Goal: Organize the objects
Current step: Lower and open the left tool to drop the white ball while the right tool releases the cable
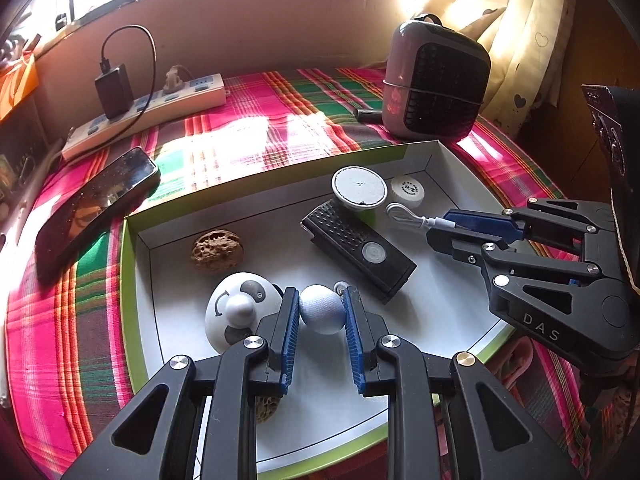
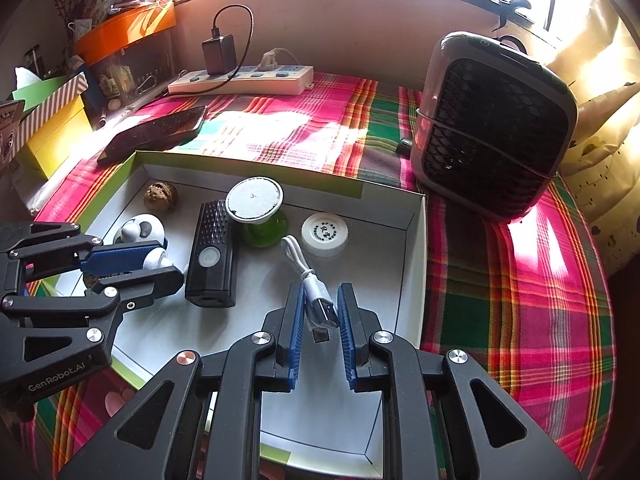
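Inside the shallow white cardboard tray with green rim (image 1: 132, 280), left of the black ribbed rectangular device (image 1: 356, 246), the left gripper (image 1: 321, 312) clamps a small white textured ball (image 1: 322, 309). Right of that device, the right gripper (image 2: 318, 312) pinches a white USB cable (image 2: 316, 296).

Left gripper (image 1: 320, 312) is low over the tray interior, blue pads (image 1: 291, 328) pressed against either side of a small white ball, jaws narrowed onto it. Right gripper (image 2: 318, 312) sits to its right, angled inward, pads (image 2: 345, 332) closed on the plug end of a white cable. The two gripper heads are near each other but apart.
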`<control>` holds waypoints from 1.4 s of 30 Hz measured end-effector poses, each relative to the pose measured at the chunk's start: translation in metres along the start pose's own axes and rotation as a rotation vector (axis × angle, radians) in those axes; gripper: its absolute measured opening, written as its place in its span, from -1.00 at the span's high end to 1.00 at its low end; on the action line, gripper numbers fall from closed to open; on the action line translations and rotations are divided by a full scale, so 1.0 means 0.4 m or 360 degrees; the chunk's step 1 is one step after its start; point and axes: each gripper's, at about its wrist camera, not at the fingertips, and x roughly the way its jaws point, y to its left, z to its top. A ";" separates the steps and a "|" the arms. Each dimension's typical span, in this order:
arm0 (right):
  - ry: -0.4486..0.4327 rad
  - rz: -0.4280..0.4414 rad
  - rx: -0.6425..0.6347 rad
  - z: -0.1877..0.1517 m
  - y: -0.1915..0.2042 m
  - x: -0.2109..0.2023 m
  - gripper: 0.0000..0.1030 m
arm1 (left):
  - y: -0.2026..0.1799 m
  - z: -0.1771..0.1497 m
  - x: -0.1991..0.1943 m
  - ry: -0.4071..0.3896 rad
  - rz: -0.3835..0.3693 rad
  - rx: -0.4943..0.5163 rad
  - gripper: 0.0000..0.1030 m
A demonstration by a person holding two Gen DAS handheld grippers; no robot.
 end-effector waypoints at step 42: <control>-0.0024 -0.0005 -0.0010 0.001 0.016 0.018 0.64 | 0.019 0.010 0.018 -0.0010 0.0030 -0.0044 0.41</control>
